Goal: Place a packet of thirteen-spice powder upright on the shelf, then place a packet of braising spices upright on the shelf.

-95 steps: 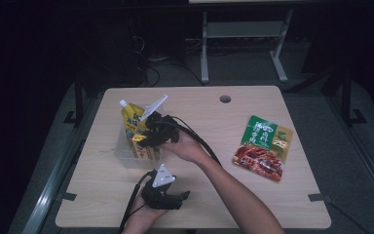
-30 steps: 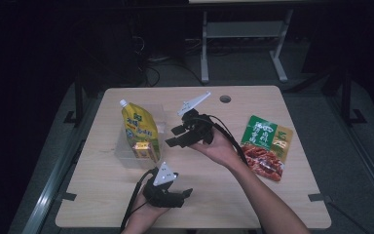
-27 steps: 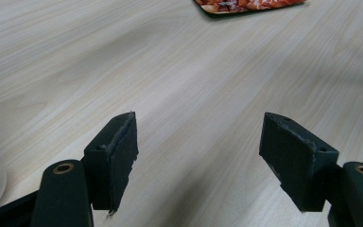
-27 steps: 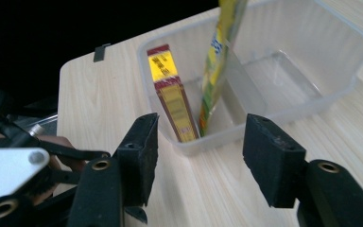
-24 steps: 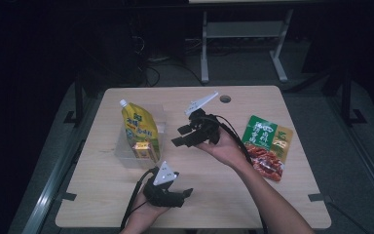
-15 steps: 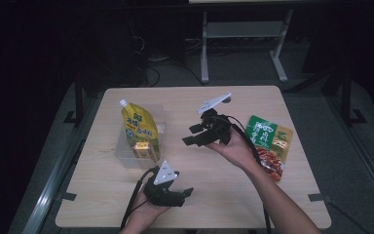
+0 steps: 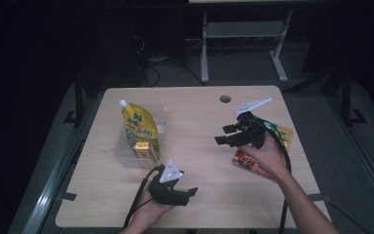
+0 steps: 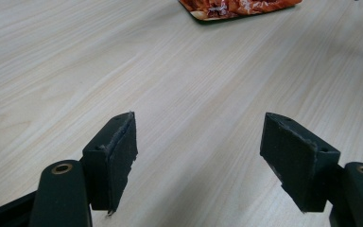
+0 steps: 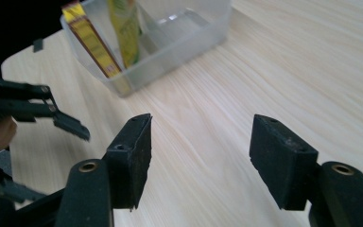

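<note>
We were packing snacks into the clear plastic tub [image 7: 124, 155] at the left of the table [image 7: 199, 204]. By this moment the yellow drink pouch [image 7: 137, 126] stood upright inside it, with a small yellow-and-red box [image 7: 142, 151] leaning at its front wall; the right gripper view showed both in the tub, the box [image 9: 90, 40] nearest the corner.

What had just changed was the place of our right gripper [image 7: 233, 136]. About three seconds earlier it was at the tub, over the pouch. A second ago it had already left the tub and was crossing the middle of the table, and now it hung above the table's right side, just over the red-and-green snack packet [image 7: 253, 165] that lay flat there. Its jaws had just been opening and stood wide apart with nothing between them; its own camera looked back across bare wood toward the tub.

Our left gripper [image 7: 175, 192] had hardly shifted in that time. It rested low at the near edge of the table, jaws spread and empty, pointing across the table toward the packet [image 8: 236, 7].

We took this to mean that the pouch was delivered and let go, and the packet was next. Our right hand [image 7: 268, 156] covered part of it in the high view. We judged that the gripper would have to turn toward it and come down on an edge.
</note>
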A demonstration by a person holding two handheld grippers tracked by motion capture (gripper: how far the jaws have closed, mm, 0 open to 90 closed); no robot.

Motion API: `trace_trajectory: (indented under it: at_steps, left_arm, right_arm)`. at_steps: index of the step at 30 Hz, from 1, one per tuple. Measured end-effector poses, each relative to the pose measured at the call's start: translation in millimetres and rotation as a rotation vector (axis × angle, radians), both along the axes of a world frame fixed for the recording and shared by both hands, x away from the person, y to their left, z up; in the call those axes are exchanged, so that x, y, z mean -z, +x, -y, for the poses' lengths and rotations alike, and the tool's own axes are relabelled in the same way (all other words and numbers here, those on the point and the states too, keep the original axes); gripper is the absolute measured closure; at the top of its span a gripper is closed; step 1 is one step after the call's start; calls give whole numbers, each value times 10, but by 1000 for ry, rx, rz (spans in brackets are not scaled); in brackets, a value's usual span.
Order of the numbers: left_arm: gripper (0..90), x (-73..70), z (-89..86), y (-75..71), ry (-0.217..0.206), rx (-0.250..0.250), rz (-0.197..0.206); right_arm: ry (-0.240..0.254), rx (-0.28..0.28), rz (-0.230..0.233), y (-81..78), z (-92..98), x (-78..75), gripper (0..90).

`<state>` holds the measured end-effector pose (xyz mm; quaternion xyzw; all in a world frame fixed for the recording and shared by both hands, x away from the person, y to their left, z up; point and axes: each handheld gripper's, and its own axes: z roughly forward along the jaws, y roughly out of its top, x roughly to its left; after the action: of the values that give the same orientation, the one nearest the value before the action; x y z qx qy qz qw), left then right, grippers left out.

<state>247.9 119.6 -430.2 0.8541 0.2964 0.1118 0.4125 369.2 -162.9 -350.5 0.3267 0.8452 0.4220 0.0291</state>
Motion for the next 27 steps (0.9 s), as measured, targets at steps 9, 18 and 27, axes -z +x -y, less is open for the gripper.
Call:
trace_trajectory:
  at_steps: [9, 18, 27]
  left_arm:
    - [275, -110, 114, 88, -3, 18, 10]
    - [275, -136, 316, 189, -3, 44, 5]
    - [285, -125, 587, 322, -16, 80, 1]
  right_arm:
    - [-2, 78, -11, -129, 376, 34, 364]
    - [-32, 163, -29, -158, 691, 131, 353]
    - [-75, 269, -68, -142, 1004, 265, 342]
